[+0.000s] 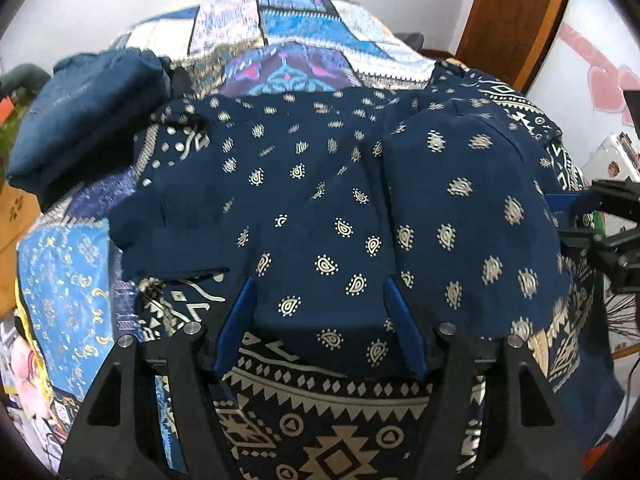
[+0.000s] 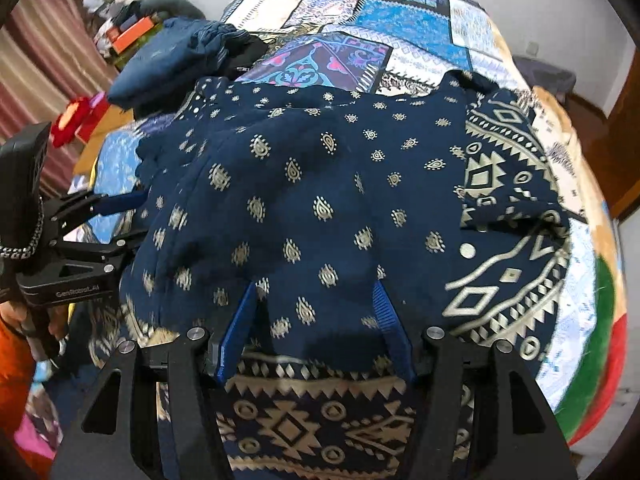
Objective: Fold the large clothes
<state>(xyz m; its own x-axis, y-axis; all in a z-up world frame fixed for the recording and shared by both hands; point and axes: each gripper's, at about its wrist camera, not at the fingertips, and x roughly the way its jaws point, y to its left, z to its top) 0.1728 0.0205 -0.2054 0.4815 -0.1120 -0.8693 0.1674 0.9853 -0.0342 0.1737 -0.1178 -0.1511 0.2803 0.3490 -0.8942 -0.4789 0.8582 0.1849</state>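
Note:
A large navy garment with gold paisley dots and geometric borders [image 1: 320,208] lies partly folded on the bed; it also fills the right wrist view [image 2: 328,200]. My left gripper [image 1: 320,292] is open, its blue fingers [image 1: 240,320] standing wide apart over the folded edge near the patterned hem. My right gripper [image 2: 316,296] is open too, its blue fingers [image 2: 386,316] spread over the same folded edge. The right gripper shows at the right edge of the left wrist view [image 1: 580,216]; the left gripper shows at the left edge of the right wrist view [image 2: 116,216].
The bed has a blue patchwork quilt [image 1: 304,24]. A folded dark blue garment [image 1: 88,116] lies at the back left, also seen in the right wrist view [image 2: 168,64]. A wooden door frame [image 1: 516,16] stands at the right. Clutter [image 2: 128,28] lies beside the bed.

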